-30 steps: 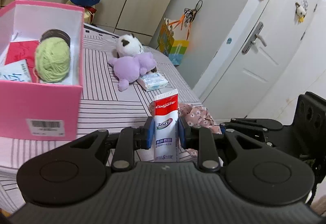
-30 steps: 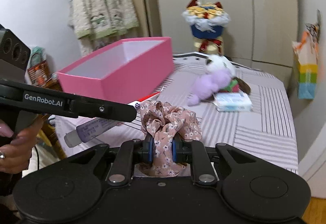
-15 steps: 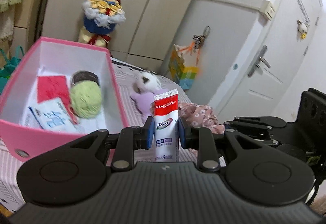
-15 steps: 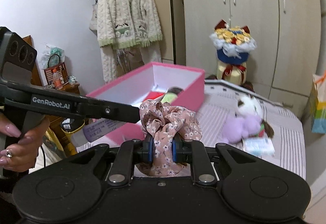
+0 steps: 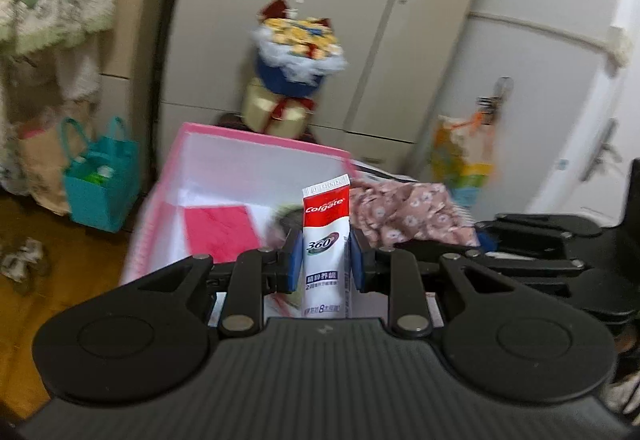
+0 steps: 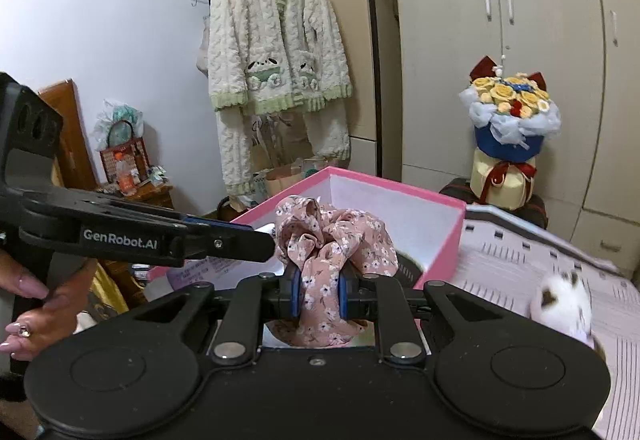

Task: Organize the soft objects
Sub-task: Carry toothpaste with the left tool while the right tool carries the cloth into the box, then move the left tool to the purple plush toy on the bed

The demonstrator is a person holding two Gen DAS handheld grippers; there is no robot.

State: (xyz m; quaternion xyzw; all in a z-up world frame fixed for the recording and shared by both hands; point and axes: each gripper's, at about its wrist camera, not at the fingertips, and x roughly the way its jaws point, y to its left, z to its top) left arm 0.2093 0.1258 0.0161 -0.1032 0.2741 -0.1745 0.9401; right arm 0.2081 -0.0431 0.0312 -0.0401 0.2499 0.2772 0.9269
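Both loads had swung over the pink box (image 5: 256, 143); left gripper (image 5: 325, 260) pinching toothpaste tube (image 5: 325, 228), right gripper (image 6: 319, 296) pinching floral scrunchie (image 6: 332, 240); I should release low inside.

Your left gripper (image 5: 324, 260) is matt black plastic with ribbed housing, blue pads and dull metal pivot pins; it pinches a glossy, smooth toothpaste tube (image 5: 325, 240). At three o'clock from the tube, the scrunchie (image 5: 408, 217) in your right gripper (image 6: 319, 290) is thin, crinkled floral cloth. The pink box (image 6: 400, 195) looks like smooth matt cardboard. At twelve o'clock in the right view, the cardigan (image 6: 276, 39) is thick, nubbly knit.
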